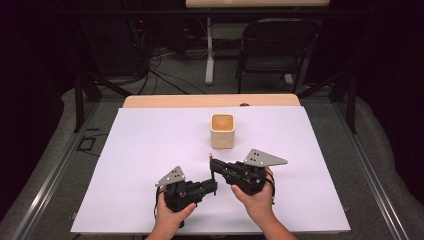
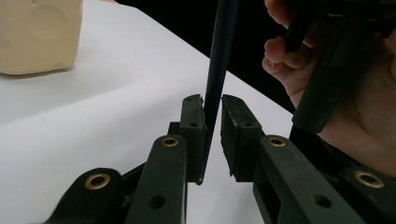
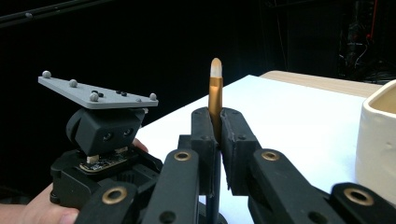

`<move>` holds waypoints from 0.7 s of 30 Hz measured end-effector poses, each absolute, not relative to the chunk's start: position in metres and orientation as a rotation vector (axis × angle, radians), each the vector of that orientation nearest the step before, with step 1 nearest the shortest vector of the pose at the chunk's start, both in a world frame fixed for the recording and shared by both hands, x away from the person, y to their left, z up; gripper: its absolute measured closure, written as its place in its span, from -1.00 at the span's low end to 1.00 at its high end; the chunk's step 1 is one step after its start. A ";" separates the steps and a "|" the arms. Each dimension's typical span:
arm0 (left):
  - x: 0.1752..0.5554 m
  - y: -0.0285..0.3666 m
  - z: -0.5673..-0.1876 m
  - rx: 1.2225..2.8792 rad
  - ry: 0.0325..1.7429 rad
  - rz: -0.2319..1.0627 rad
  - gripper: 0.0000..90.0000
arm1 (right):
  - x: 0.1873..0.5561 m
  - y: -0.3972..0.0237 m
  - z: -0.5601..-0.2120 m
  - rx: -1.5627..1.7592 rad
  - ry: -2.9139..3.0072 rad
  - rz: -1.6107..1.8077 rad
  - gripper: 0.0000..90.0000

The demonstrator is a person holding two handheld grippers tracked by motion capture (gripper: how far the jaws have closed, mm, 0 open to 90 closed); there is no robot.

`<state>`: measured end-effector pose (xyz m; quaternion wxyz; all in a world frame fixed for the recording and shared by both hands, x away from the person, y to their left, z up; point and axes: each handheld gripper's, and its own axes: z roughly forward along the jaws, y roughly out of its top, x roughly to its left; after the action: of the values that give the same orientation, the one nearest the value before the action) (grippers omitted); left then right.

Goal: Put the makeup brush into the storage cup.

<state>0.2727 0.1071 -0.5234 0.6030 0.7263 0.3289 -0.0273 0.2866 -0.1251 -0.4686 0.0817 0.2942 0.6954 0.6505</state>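
Near the front edge of my worktop (image 1: 150, 150), which is covered by a white sheet with a strip of bare wood along the far edge, my left hand (image 1: 172, 212) holds the left gripper (image 1: 214, 187) and my right hand (image 1: 257, 200) holds the right gripper (image 1: 214, 165), the two almost meeting just right of the middle. A thin brush (image 3: 215, 93) stands upright between them. My right fingers (image 3: 236, 140) are pressed together on its golden ferrule, and the right gripper view shows the pale tip rising above them, which the left gripper view does not. That view instead shows the dark handle (image 2: 217, 84) running down between my left fingers (image 2: 192, 126); it lies against one pad while a narrow gap separates it from the other, so they are drawn in around it without clamping it. The left gripper view also shows my right hand close behind the handle. Farther back, near the centre of the worktop and toward the far edge, sits a cream square cup (image 1: 222, 130), standing upright and well apart from both grippers. Beyond the worktop the high view shows grey floor, loose cables, a dark folding chair (image 1: 275, 45) and the leg of another table (image 1: 209, 50) in an otherwise dark room.
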 end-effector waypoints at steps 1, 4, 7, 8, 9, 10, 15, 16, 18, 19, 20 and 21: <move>0.273 0.107 -0.523 1.681 0.762 -0.065 0.75 | 0.287 -0.125 -0.469 0.877 2.076 1.948 0.87; 0.273 0.107 -0.523 1.680 0.761 -0.066 0.75 | 0.286 -0.125 -0.468 0.879 2.079 1.950 0.87; 0.273 0.107 -0.523 1.681 0.762 -0.067 0.78 | 0.286 -0.124 -0.469 0.876 2.077 1.954 0.87; 0.273 0.107 -0.523 1.680 0.763 -0.064 0.79 | 0.286 -0.123 -0.469 0.876 2.079 1.955 0.87; 0.273 0.107 -0.523 1.680 0.763 -0.064 0.80 | 0.286 -0.123 -0.469 0.876 2.079 1.955 0.87; 0.273 0.107 -0.523 1.680 0.763 -0.063 0.81 | 0.286 -0.124 -0.469 0.876 2.080 1.955 0.87; 0.272 0.107 -0.523 1.686 0.763 -0.057 0.83 | 0.286 -0.123 -0.470 0.881 2.081 1.956 0.87; 0.272 0.107 -0.523 1.686 0.763 -0.057 0.83 | 0.286 -0.123 -0.470 0.881 2.081 1.956 0.87; 0.272 0.107 -0.523 1.688 0.762 -0.056 0.83 | 0.286 -0.124 -0.470 0.882 2.084 1.953 0.87; 0.272 0.107 -0.523 1.688 0.762 -0.056 0.83 | 0.286 -0.123 -0.470 0.883 2.080 1.956 0.87; 0.272 0.107 -0.523 1.689 0.761 -0.056 0.83 | 0.286 -0.123 -0.470 0.883 2.080 1.956 0.87; 0.272 0.107 -0.523 1.691 0.759 -0.053 0.84 | 0.286 -0.123 -0.470 0.884 2.083 1.955 0.87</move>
<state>0.2721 0.1070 -0.5232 0.5999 0.7296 0.3275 -0.0228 0.2862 -0.1234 -0.4696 0.0757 0.2948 0.6945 0.6520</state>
